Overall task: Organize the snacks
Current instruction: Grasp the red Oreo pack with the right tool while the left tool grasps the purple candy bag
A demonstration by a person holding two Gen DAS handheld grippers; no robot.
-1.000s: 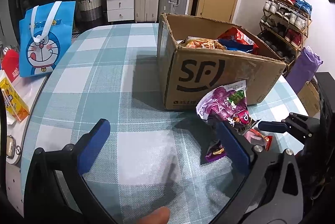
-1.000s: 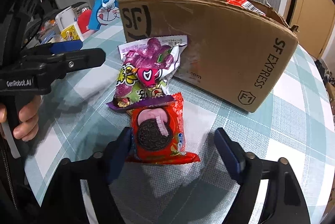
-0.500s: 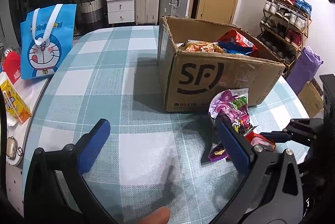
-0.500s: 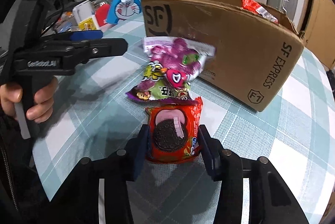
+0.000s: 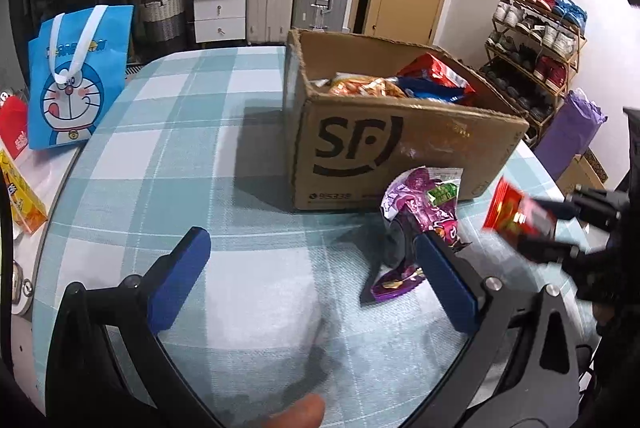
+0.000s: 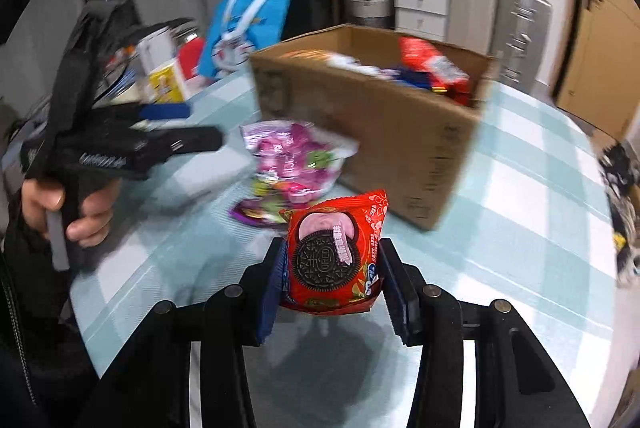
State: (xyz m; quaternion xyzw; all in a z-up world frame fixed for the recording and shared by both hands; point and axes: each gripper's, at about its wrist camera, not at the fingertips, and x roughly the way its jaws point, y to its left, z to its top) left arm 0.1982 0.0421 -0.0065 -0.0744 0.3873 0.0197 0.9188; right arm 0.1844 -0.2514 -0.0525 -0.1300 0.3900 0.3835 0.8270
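Open brown cardboard box already holds several snack bags. Right gripper clamps red Oreo cookie packet, lifted off table. Purple crinkly candy bag left on teal checked tablecloth. Left gripper wide, empty.

Snack bag lies on the table before the box.

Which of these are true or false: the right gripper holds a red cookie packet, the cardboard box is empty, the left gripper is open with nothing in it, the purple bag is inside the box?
1. The right gripper holds a red cookie packet. True.
2. The cardboard box is empty. False: snack packets lie inside.
3. The left gripper is open, holding nothing. True.
4. The purple bag is inside the box. False: it lies on the table, outside it.
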